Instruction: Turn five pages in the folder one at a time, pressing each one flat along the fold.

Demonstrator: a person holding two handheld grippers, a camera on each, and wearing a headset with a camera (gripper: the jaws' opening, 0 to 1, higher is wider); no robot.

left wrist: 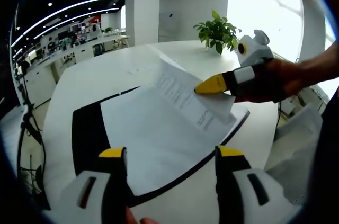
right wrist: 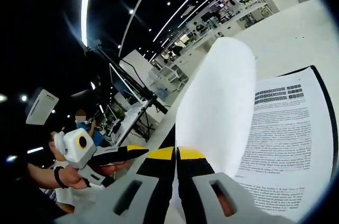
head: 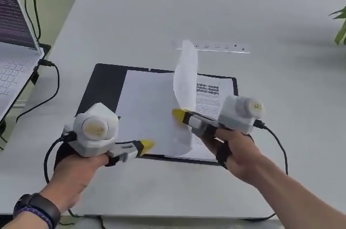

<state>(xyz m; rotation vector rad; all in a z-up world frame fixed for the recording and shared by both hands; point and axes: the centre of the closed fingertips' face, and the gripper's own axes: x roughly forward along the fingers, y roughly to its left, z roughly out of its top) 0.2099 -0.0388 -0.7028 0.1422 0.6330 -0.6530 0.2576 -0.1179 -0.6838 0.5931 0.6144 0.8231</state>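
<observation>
Now pinches one page (head: 185, 74) at its near edge in the right tool (head: 178, 114), jaws closed tight on the paper, and stands it upright over the open black folder (head: 102, 85) lying mid-bench (head: 162, 12). Holds the left tool (head: 145, 145) spread wide and empty, over the folder's near edge.

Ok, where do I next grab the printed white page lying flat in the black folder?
Probably its outer edge, coming in from the right: the printed white page lies flat and seems bound at the fold, where the right gripper holds the blank white sheet upright, so only that edge lifts.
</observation>
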